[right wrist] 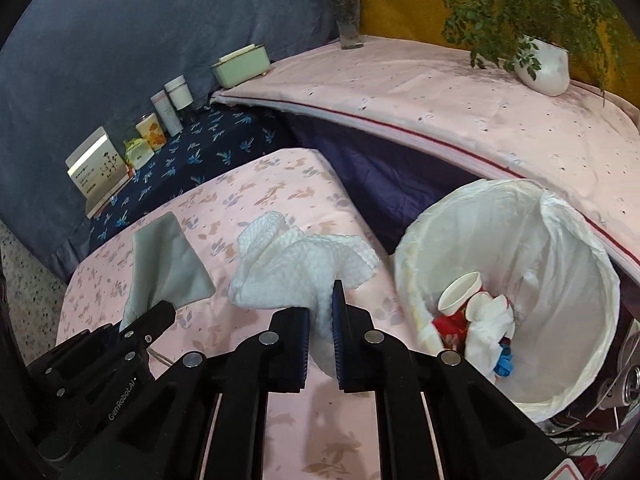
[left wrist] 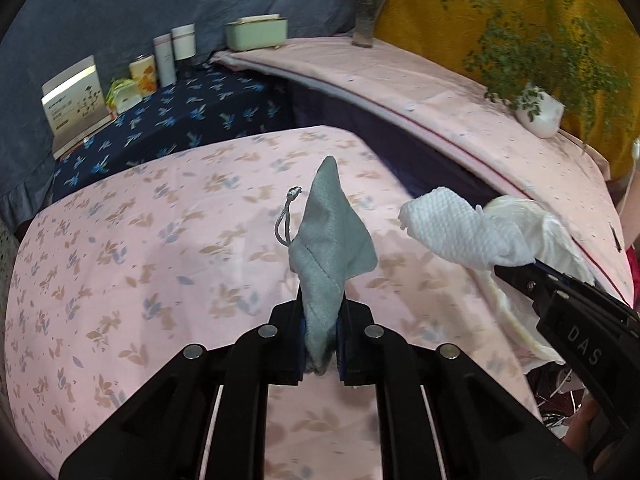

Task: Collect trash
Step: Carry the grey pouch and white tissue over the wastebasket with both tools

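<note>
Trash here counts as two loose pieces, each held off the pink floral counter (right wrist: 280, 420), with more already in the bin. One grey cloth pouch (left wrist: 330, 236) with a drawstring loop stands up from the left gripper (left wrist: 320, 344), whose jaws are pressed together on its lower end. One crumpled white paper towel (right wrist: 296, 268) sits in the right gripper (right wrist: 320, 344), its jaws pinching a fold of it; the bulk of the towel spreads out beyond them, above the counter.

One bin lined with a white plastic bag (right wrist: 560, 240) stands just beside the counter, at its right edge, near the towel. Inside lie one red-and-white paper cup (right wrist: 460, 292), some crumpled white tissue (right wrist: 488, 328) and a blue scrap I cannot identify.

Beyond the far-left end of the counter, on a dark blue patterned cloth, stand one open card box (right wrist: 98, 164), two small packets and two white cylinders (right wrist: 172, 104). Beyond the counter's far side, on a paler pink surface, sit one green box (right wrist: 240, 66), one glass vase of pink flowers (right wrist: 348, 20) and one white pot with a trailing green plant (right wrist: 548, 68).
</note>
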Tool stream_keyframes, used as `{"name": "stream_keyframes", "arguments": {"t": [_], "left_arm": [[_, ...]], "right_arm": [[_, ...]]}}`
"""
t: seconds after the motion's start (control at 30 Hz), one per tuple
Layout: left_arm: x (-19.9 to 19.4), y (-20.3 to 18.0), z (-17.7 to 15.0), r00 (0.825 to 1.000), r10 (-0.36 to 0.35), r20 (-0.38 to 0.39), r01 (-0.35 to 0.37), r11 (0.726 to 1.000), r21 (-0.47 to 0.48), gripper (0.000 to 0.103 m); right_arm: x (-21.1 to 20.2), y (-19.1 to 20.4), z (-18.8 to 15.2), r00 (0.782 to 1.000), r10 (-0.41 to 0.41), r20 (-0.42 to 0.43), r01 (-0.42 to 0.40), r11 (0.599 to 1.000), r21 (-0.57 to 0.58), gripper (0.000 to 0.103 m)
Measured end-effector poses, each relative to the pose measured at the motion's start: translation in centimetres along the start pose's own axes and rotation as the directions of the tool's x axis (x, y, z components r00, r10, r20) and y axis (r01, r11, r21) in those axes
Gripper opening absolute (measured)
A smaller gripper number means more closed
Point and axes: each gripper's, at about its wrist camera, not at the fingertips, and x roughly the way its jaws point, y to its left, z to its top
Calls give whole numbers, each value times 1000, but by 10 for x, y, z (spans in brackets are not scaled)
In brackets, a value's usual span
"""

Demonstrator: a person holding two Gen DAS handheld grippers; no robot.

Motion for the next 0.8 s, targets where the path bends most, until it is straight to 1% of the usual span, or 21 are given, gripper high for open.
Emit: {"name": "stream_keyframes", "arguments": {"t": [0.13,0.37,0.6,0.8], "left_arm": [[-11,-34,4,999,-36,12,36,999,41,10],[-23,-85,7,997,-76,30,72,991,111,10],[-27,-128,3,994,-111,23,106,980,166,10],[-26,-155,-1,991,-134,12,129,970,208,10]], "right_arm": [[-22,-29,5,999,-23,35,21,999,39,10],[-50,-74,6,996,-56,68,49,994,101,10],[-65,-108,-1,994,-82,77,70,988,141,10],[-72,-134,-10,992,-105,73,90,979,181,10]]}}
